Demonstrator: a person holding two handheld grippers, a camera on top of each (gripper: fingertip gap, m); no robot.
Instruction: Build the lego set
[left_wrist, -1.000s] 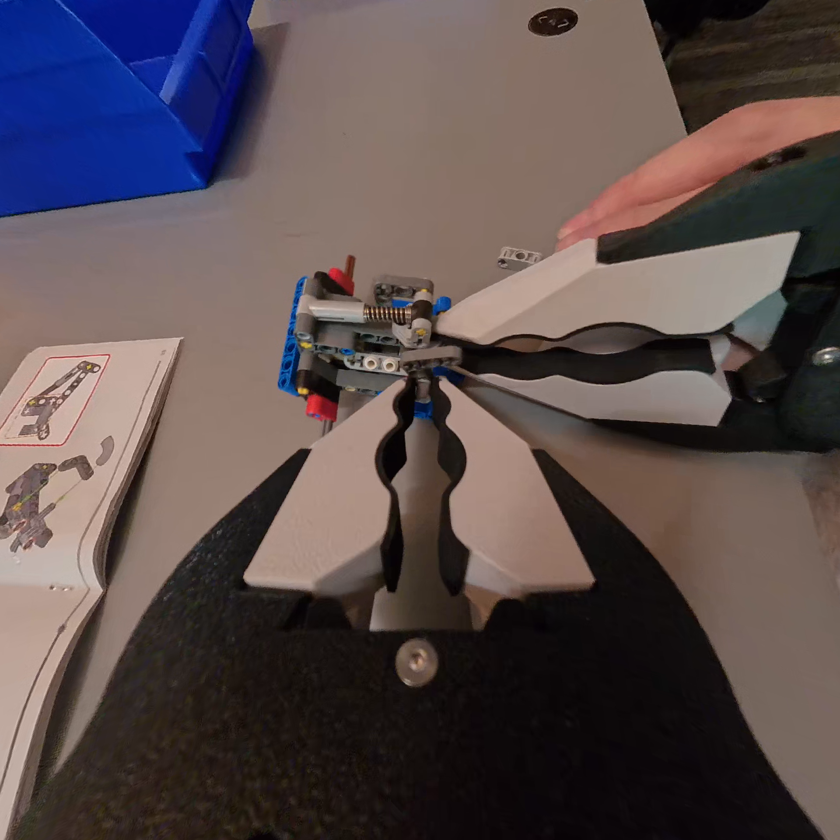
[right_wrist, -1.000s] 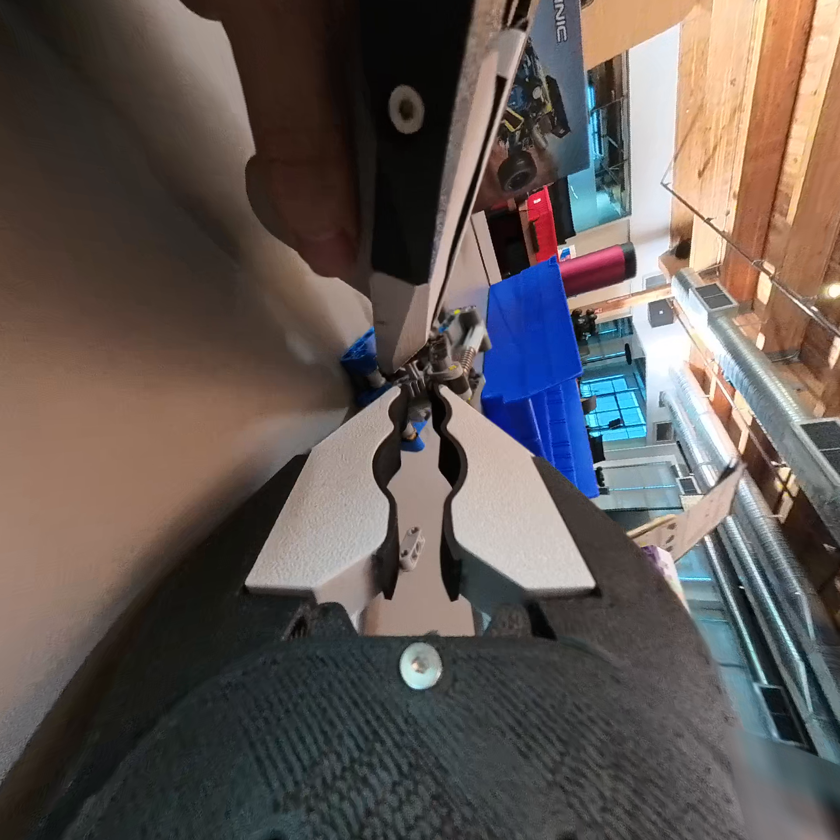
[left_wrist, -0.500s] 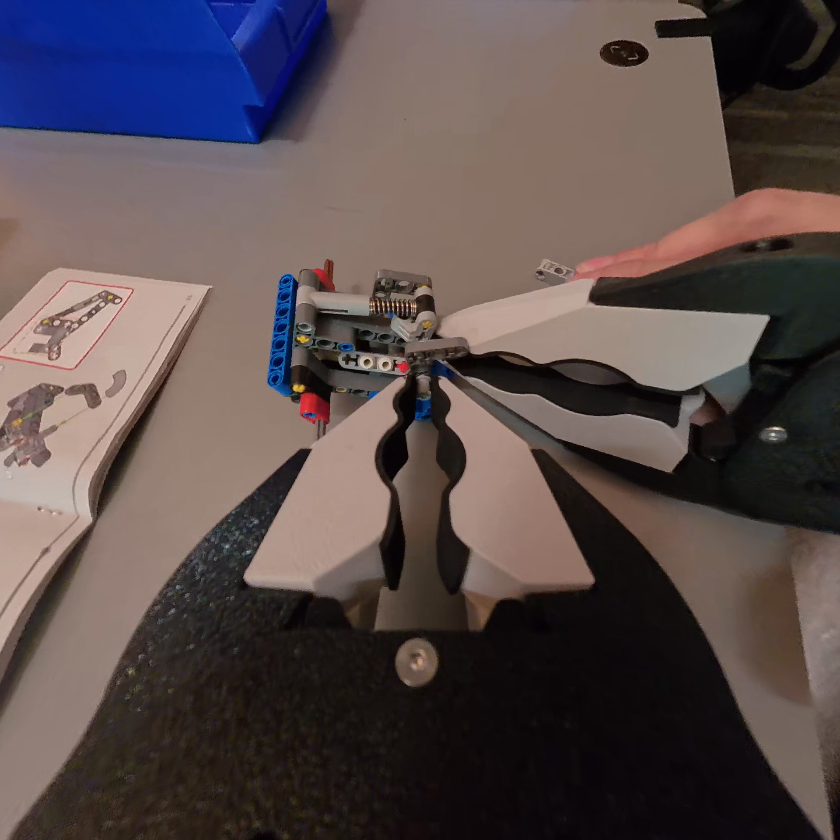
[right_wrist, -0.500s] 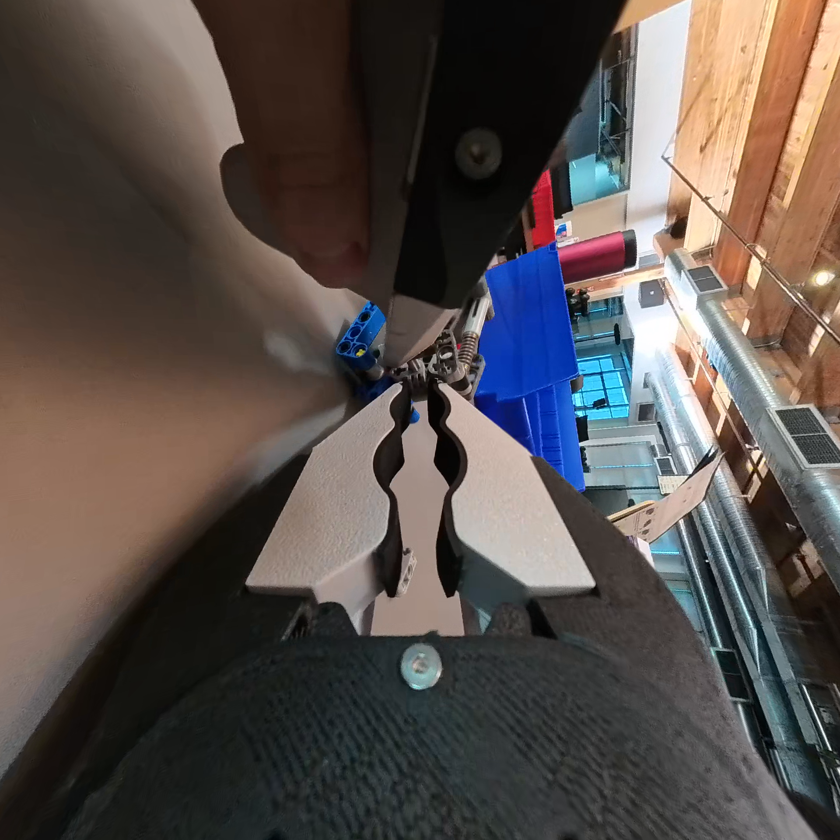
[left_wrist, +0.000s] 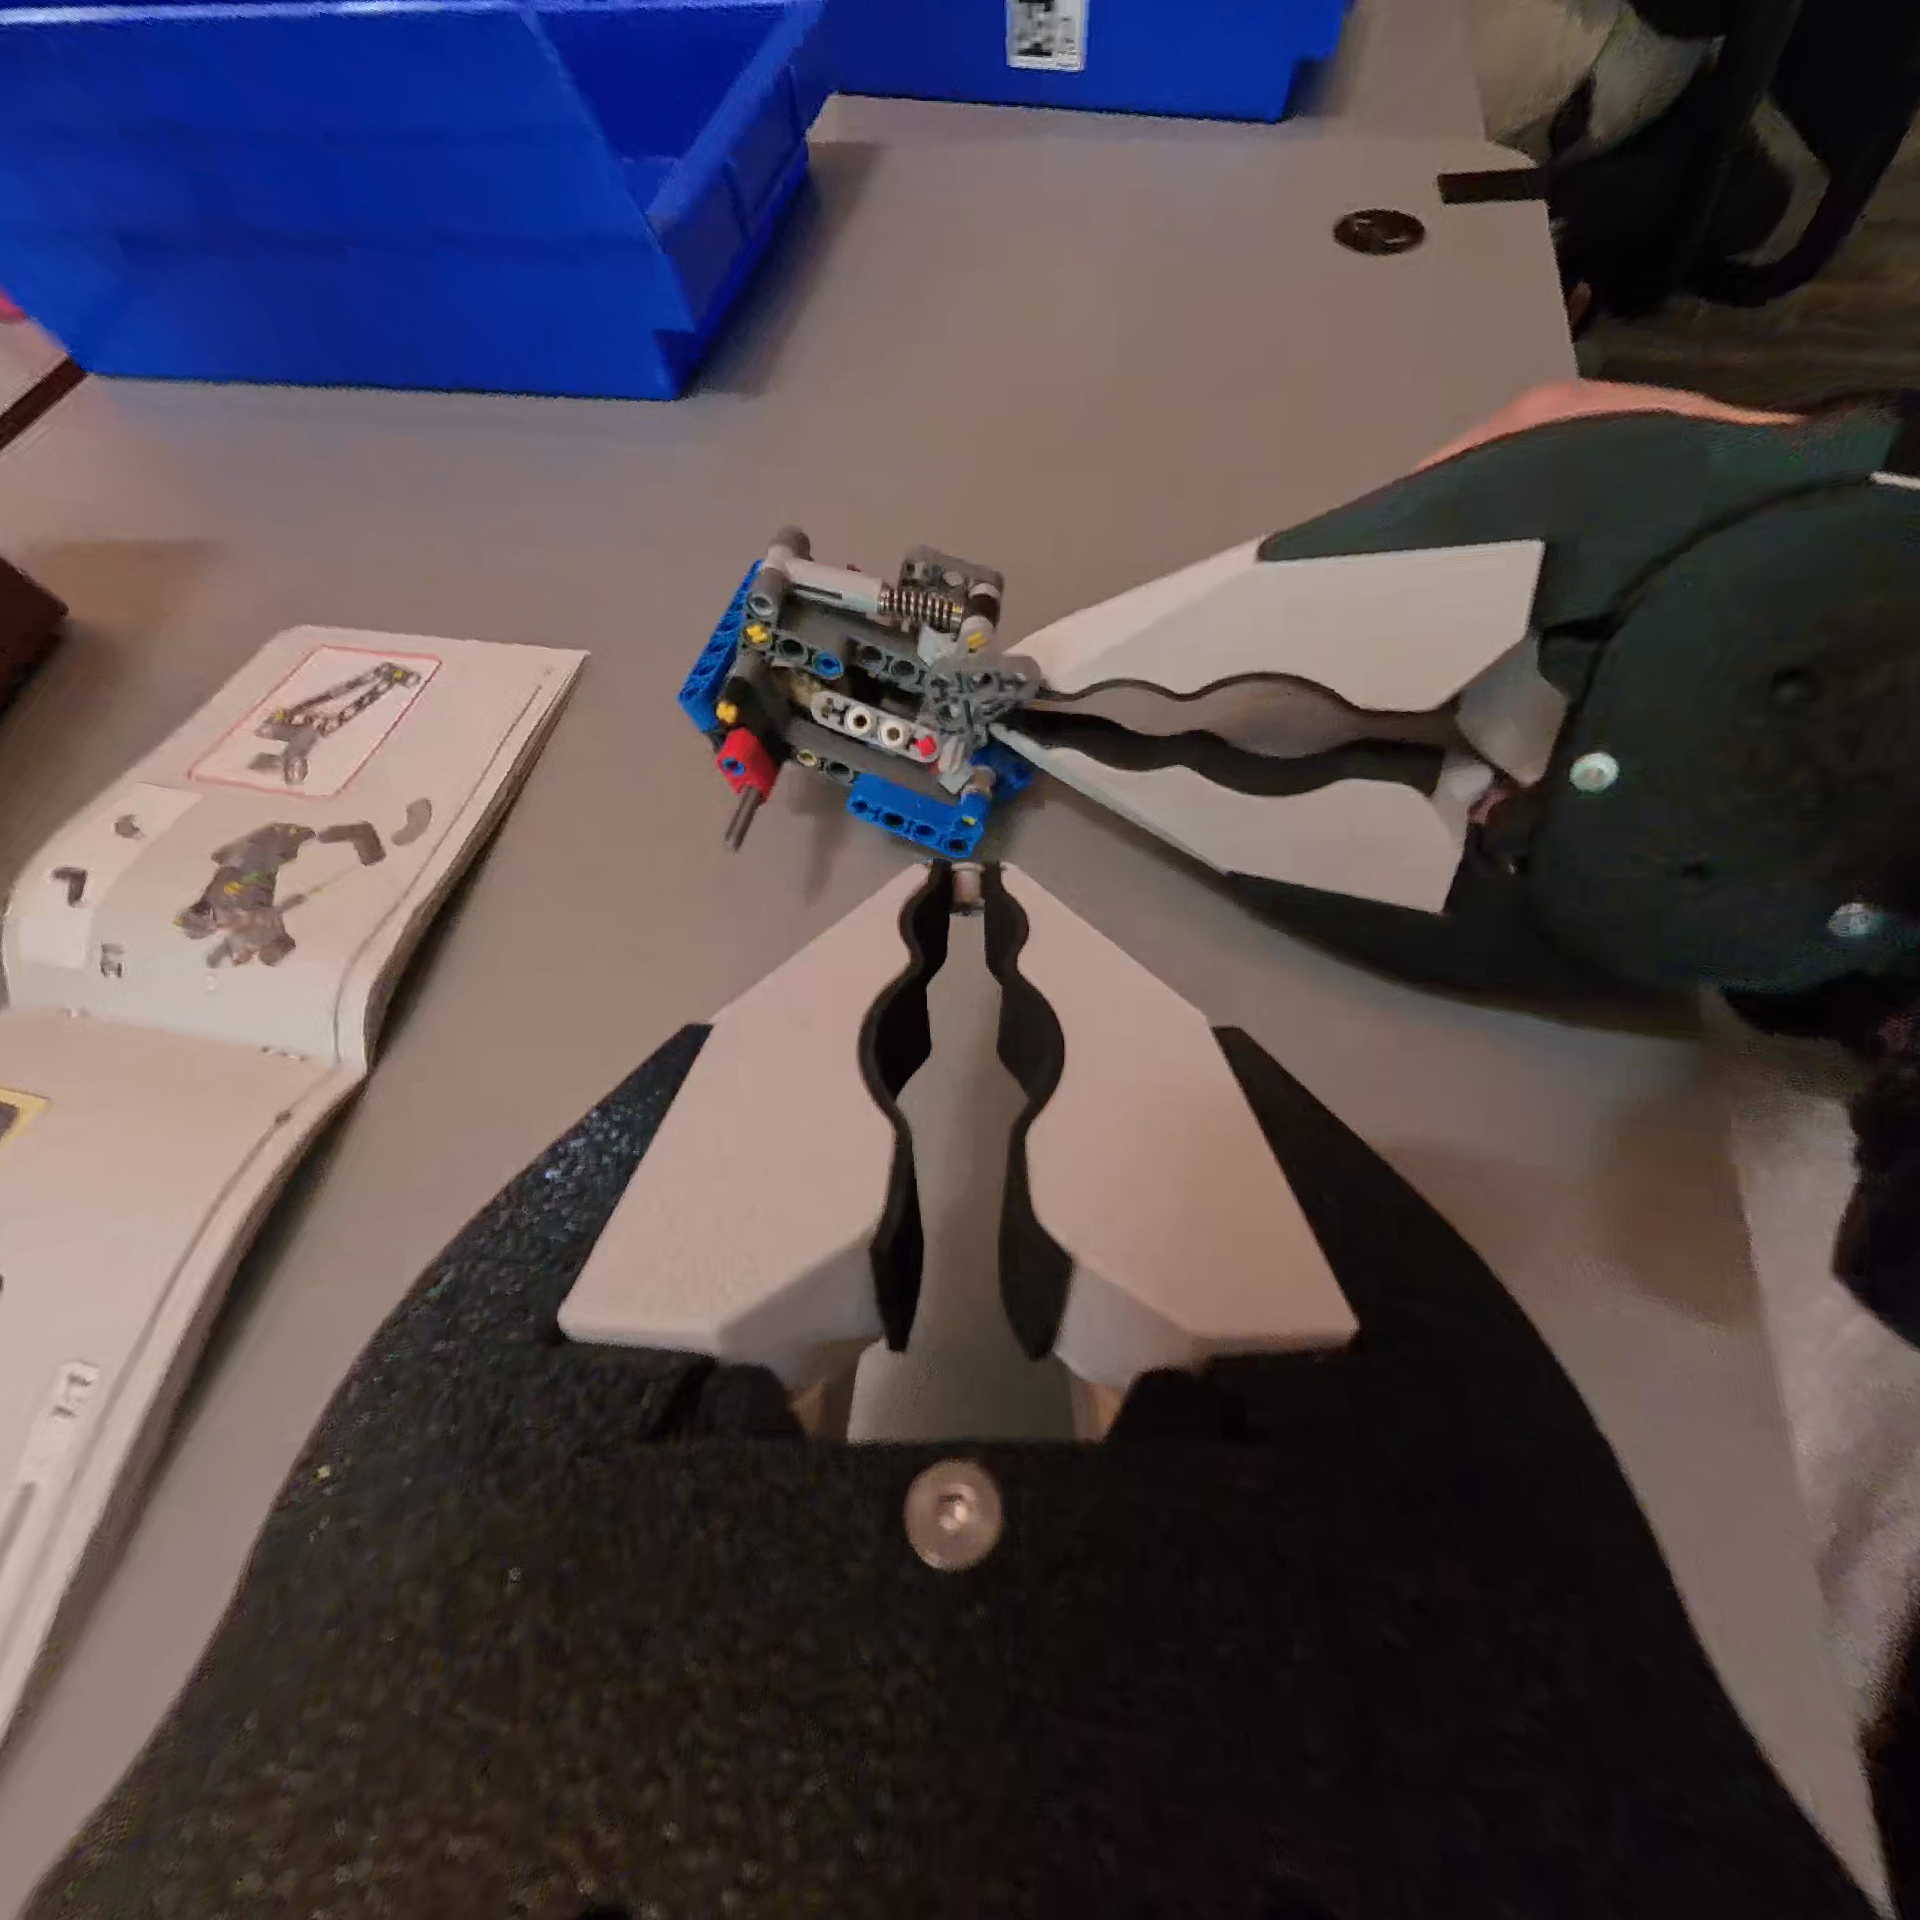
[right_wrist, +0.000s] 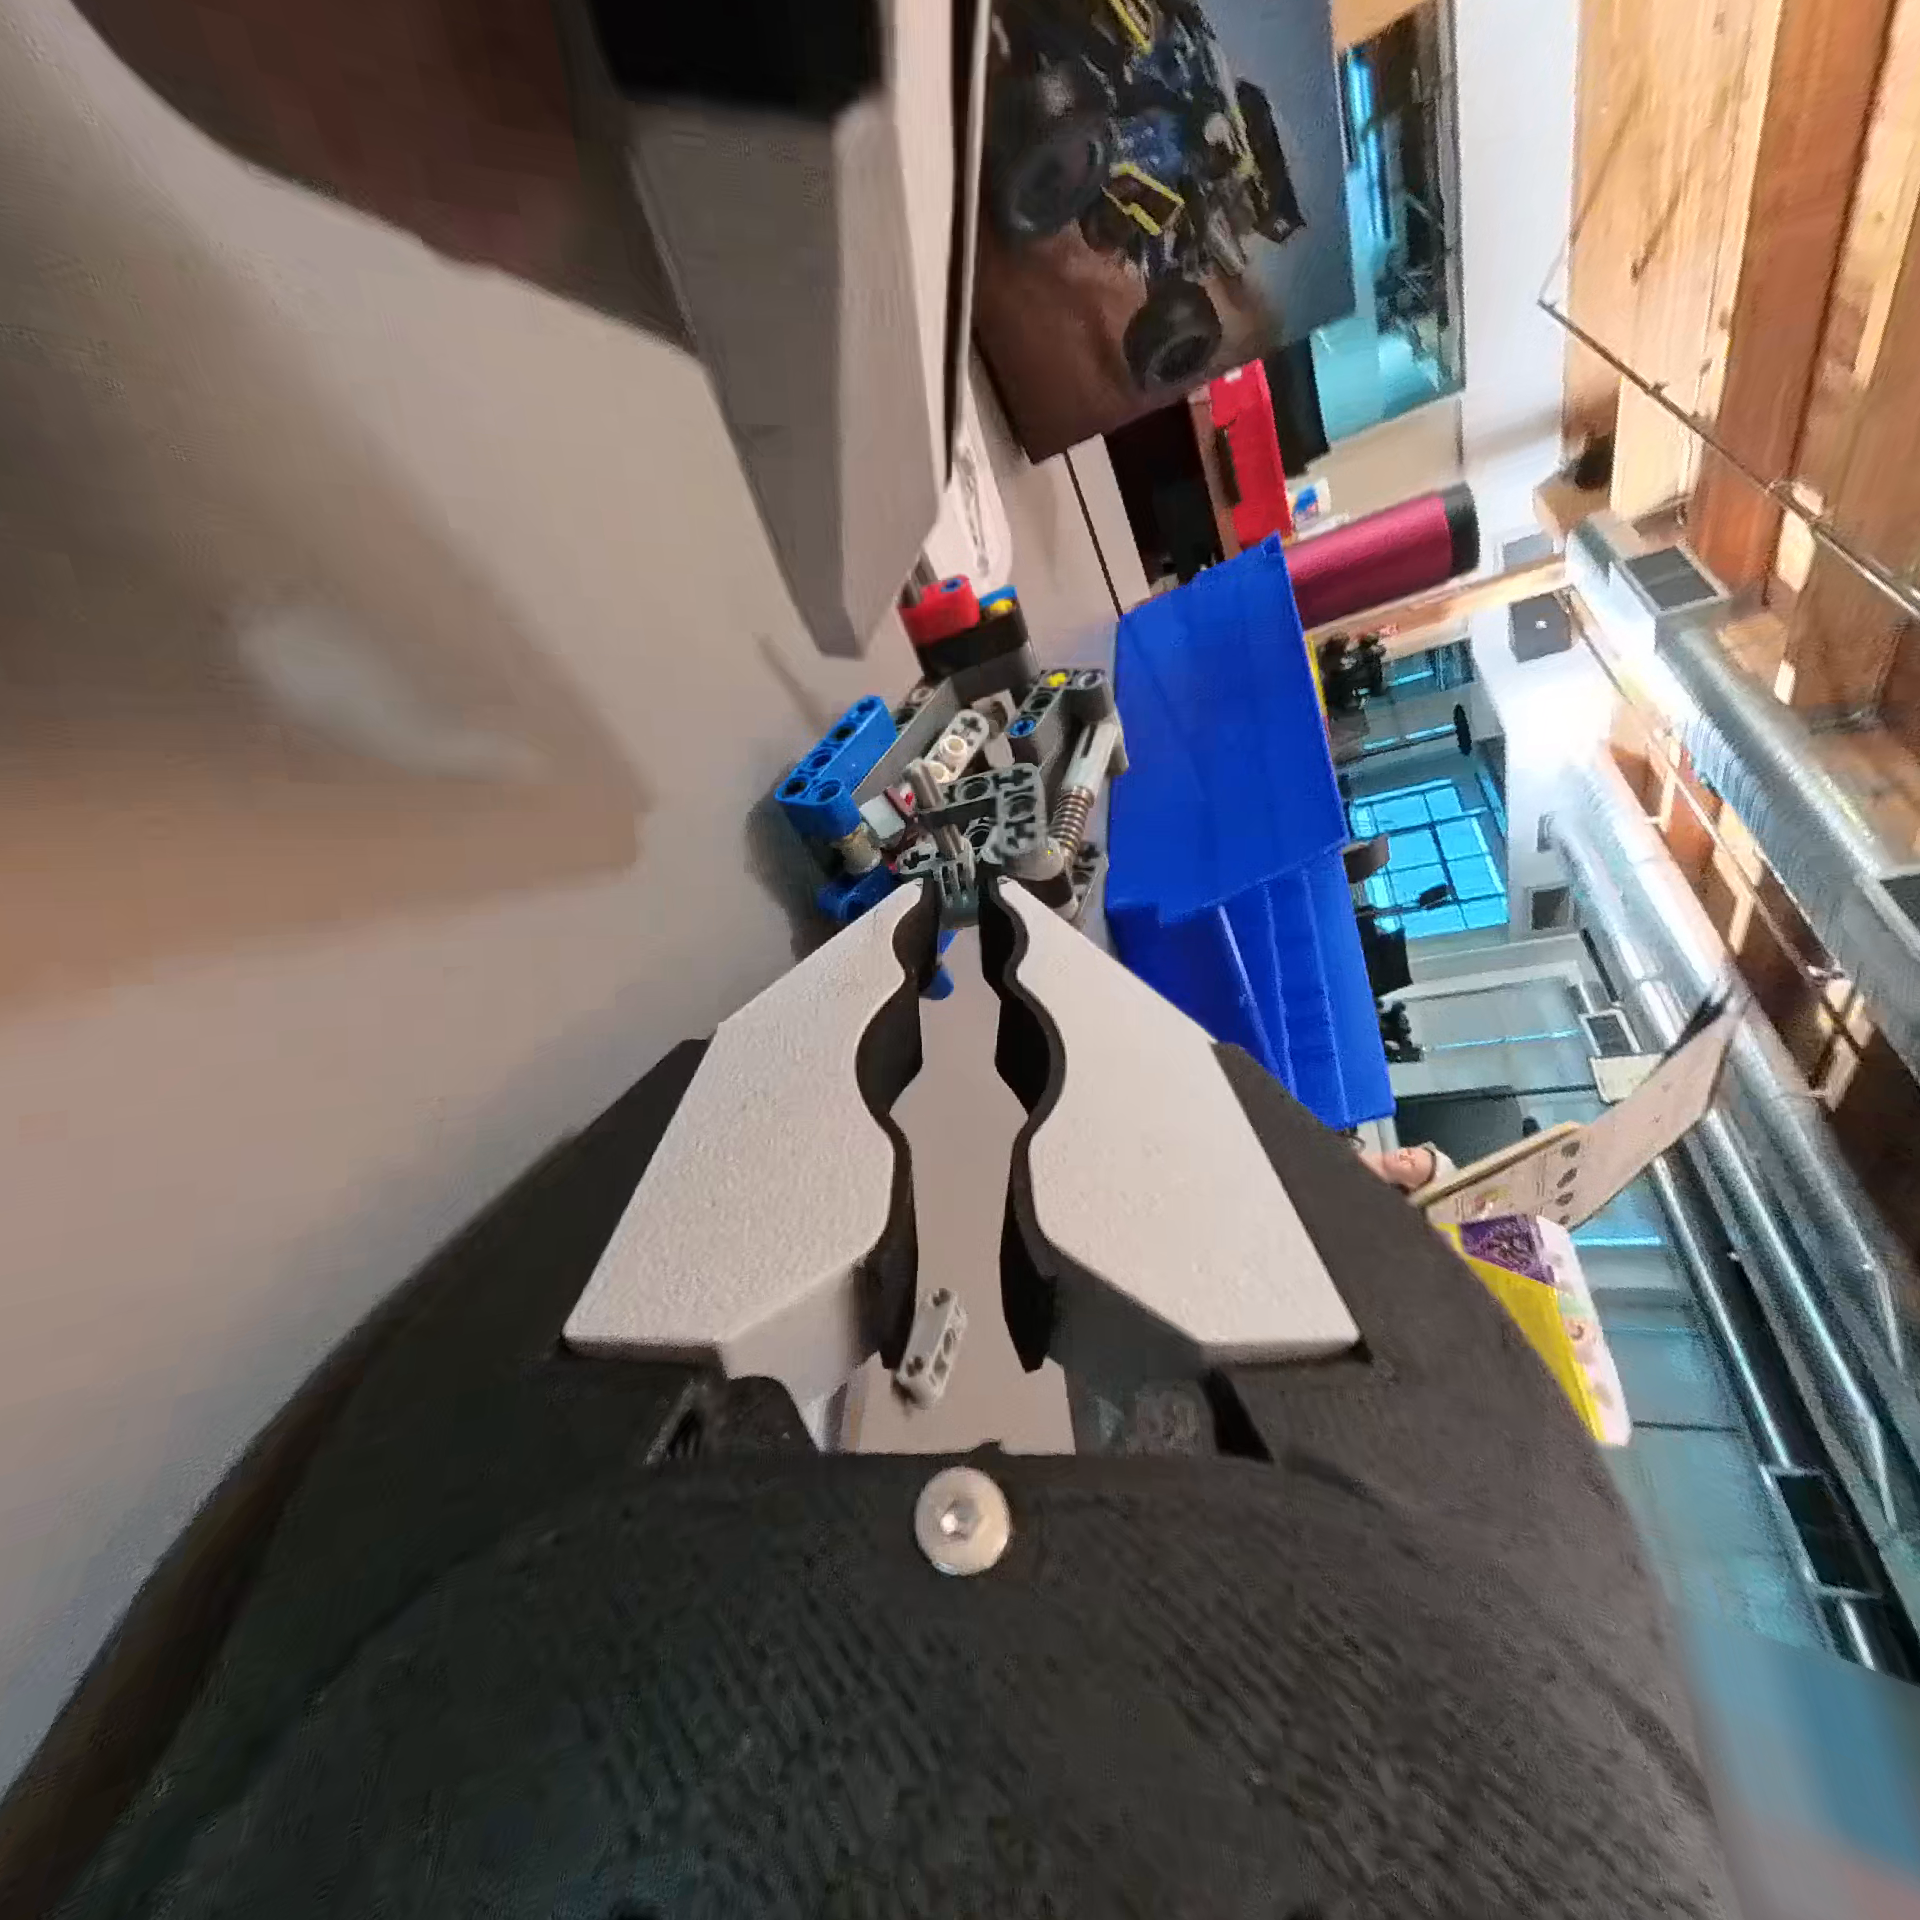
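Your right gripper (right_wrist: 961, 894) pinches a dark grey connector (right_wrist: 961, 883) on the brick assembly (left_wrist: 873, 696) resting on the grey table (left_wrist: 1039, 416); your left gripper (left_wrist: 964, 883), just short of it, clasps a small grey pin (left_wrist: 968, 896).

Two tongs (left_wrist: 964, 883), two blue bins (left_wrist: 364, 197), one brick model (left_wrist: 873, 696), one open booklet (left_wrist: 260, 831).

table (left_wrist: 1091, 343) bare far of the brick assembly (left_wrist: 862, 707); blue bins (left_wrist: 395, 197) close the far-left edge | open booklet (left_wrist: 281, 831) covers the left side | right gripper (left_wrist: 1013, 717) blocks the assembly's right | bare strip at its near-left
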